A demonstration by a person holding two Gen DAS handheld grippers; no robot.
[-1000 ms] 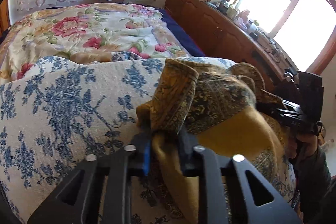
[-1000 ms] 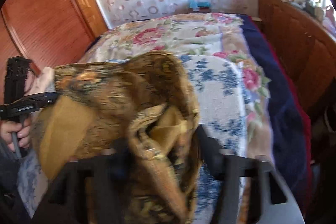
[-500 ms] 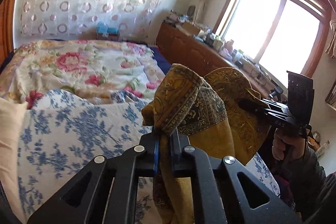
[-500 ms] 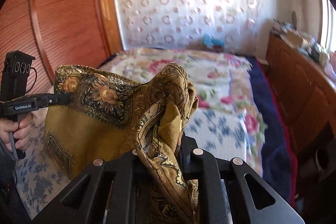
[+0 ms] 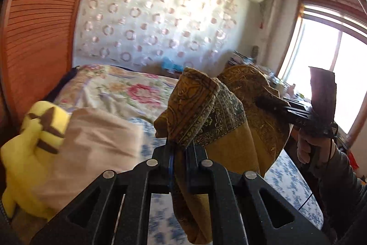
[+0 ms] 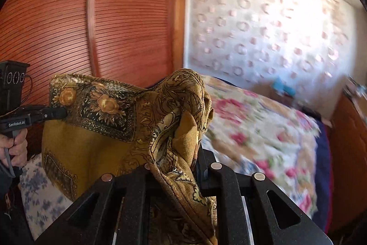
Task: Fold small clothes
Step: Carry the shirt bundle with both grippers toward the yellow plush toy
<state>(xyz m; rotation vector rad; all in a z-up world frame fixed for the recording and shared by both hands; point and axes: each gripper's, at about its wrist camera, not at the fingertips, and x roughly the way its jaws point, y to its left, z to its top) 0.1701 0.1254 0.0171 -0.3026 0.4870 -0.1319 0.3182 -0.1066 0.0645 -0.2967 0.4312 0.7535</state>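
A mustard-yellow patterned scarf [image 5: 229,130] hangs in the air between my two grippers, above the bed. My left gripper [image 5: 180,153] is shut on one bunched corner of it. My right gripper [image 6: 181,160] is shut on another corner of the scarf [image 6: 103,130]. In the left wrist view the right gripper [image 5: 263,102] shows at the right, clamped on the far edge. In the right wrist view the left gripper [image 6: 62,113] shows at the left, clamped on the bordered edge. The cloth sags between them.
Below lies a bed with a blue-and-white floral cover [image 5: 291,185] and a pink floral quilt [image 6: 263,130]. A yellow plush toy [image 5: 29,153] and a beige pillow [image 5: 96,148] lie at the left. A slatted wooden wardrobe [image 6: 114,26] stands left, a window [image 5: 328,75] right.
Both grippers have lifted the scarf up off the bed; the views now tilt up toward the wall. The scarf hangs free between them, still held at both corners.
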